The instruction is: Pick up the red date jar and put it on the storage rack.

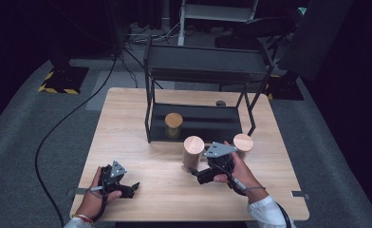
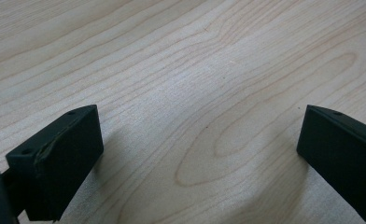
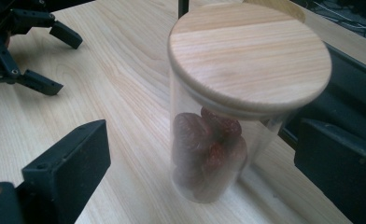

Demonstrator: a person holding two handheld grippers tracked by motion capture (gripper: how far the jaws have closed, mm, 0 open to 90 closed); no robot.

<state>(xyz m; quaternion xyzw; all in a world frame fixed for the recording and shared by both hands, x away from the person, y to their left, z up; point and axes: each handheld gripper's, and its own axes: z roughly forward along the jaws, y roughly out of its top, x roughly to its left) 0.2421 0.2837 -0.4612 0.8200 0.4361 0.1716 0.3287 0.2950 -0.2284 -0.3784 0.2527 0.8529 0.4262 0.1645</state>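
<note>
Black jaws of the right gripper (image 3: 202, 172) are seen spread wide, flanking without touching a wooden-lidded glass jar (image 3: 228, 107) of dark red fruit on the wooden table (image 3: 125, 93). At ten o'clock, the left gripper (image 3: 45, 60) is held open, nothing gripped.

The high view looks forward and down from 6 o'clock over the whole table (image 1: 127, 123). The left gripper view hangs close above bare tabletop. The right gripper view, close in, faces a glass jar (image 3: 228, 116) that the high view shares (image 1: 192, 152).
</note>
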